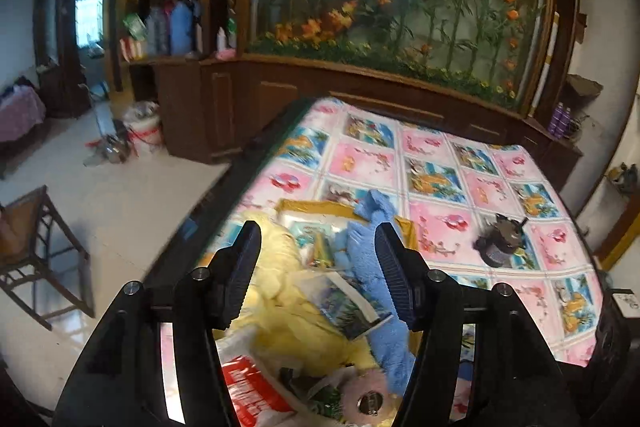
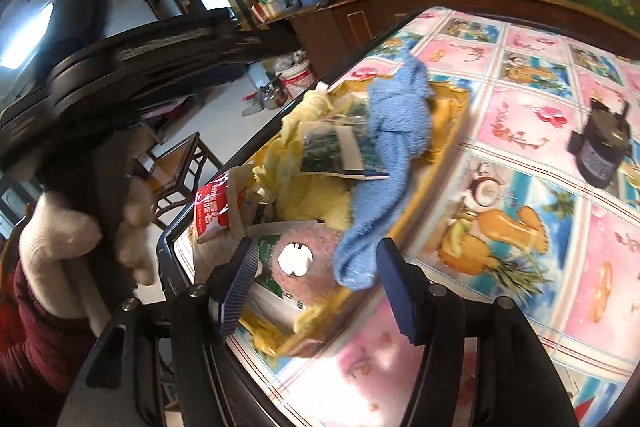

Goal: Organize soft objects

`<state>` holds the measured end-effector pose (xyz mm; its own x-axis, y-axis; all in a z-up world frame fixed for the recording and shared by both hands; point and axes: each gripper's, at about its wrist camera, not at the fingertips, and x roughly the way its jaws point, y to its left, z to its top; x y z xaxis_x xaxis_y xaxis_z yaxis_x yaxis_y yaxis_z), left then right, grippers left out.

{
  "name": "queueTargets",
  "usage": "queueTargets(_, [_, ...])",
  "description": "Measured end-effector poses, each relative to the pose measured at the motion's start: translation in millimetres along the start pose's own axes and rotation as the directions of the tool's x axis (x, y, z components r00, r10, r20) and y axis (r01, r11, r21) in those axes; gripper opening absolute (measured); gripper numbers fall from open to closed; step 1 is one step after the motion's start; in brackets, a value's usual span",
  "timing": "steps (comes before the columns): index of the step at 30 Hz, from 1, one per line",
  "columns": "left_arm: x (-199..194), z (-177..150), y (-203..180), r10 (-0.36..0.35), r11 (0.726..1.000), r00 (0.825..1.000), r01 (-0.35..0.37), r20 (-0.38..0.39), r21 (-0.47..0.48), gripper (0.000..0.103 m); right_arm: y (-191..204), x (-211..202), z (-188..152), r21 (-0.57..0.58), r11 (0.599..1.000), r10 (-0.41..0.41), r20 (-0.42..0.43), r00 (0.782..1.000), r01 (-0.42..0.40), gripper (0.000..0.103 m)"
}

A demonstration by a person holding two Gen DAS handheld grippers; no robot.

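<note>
While both grippers hover open and empty, left gripper above yellow cloth, blue towel beyond right gripper, floral table.

Blue towel, pale yellow cloth, pinkish fuzzy pad with white disc. Red-and-white packet. Counter cover: pink floral and blue fruit squares, checked. Dark jar. Fingers dark blue, ribbed.
</note>
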<state>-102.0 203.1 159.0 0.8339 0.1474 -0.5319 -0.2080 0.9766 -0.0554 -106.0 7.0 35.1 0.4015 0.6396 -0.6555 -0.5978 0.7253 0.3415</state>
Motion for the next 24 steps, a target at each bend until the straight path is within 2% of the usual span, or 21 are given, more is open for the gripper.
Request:
queueTargets(2, [-35.5,-5.8,-4.9,0.082,0.997,0.993,-0.082,0.089,-0.001,0.080,-6.4,-9.5,-6.1,0.025,1.000,-0.011,0.027,1.000,0.011,0.065])
queueTargets(3, [-49.9,-9.7,-5.3,0.065,0.998,0.990,-0.065,0.127,-0.006,0.100,-9.2,-14.0,-9.4,0.039,0.999,-0.015,0.041,0.999,0.014,0.068])
queueTargets(4, [-63.6,-16.2,-4.0,0.015,1.000,0.985,-0.013,0.173,-0.015,0.103,-12.2,-17.5,-12.6,0.056,0.998,-0.017,0.054,0.998,0.014,0.068])
queueTargets(5, [-74.1,-26.4,0.1,-0.057,0.996,0.975,0.068,0.214,-0.048,0.103,-15.4,-19.5,-15.6,0.075,0.997,-0.018,0.064,0.998,0.013,0.069])
queueTargets(6, [-75.1,-31.1,3.8,-0.092,0.989,0.972,0.114,0.218,-0.093,0.103,-18.6,-20.9,-18.6,0.095,0.995,-0.018,0.072,0.997,0.011,0.069])
queueTargets(8, [-61.2,-35.5,4.7,-0.129,0.976,0.980,0.152,0.148,-0.153,0.103,-30.4,-19.7,-20.6,0.127,0.992,-0.024,0.076,0.997,0.014,0.069])
queueTargets(9, [-53.4,-36.9,1.4,-0.106,0.981,0.989,0.121,0.103,-0.153,0.103,-32.3,-19.8,-23.5,0.136,0.990,-0.034,0.072,0.997,0.024,0.069])
queueTargets(11, [-48.7,-40.1,-6.0,0.003,0.990,0.997,0.007,0.074,-0.140,0.103,-33.4,-26.2,-28.8,0.135,0.990,-0.054,0.077,0.996,0.043,0.069])
queueTargets(14, [-52.4,-44.8,-13.7,0.100,0.985,0.990,-0.084,0.099,-0.151,0.103,-28.0,-36.5,-34.8,0.103,0.991,-0.094,0.095,0.991,0.084,0.069])
queueTargets(18, [-48.8,-47.0,-24.4,0.202,0.975,0.976,-0.192,0.080,-0.115,0.103,-18.6,-35.7,-39.9,0.048,0.992,-0.123,0.093,0.988,0.119,0.069])
queueTargets(20, [-48.4,-51.5,-27.6,0.228,0.971,0.970,-0.219,0.083,-0.096,0.103,-14.3,-31.6,-41.6,0.029,0.992,-0.128,0.089,0.988,0.126,0.069])
queueTargets(24, [-45.4,-62.9,-24.4,0.224,0.971,0.973,-0.218,0.052,-0.098,0.103,-11.0,-22.4,-44.8,0.013,0.991,-0.131,0.065,0.989,0.130,0.069])
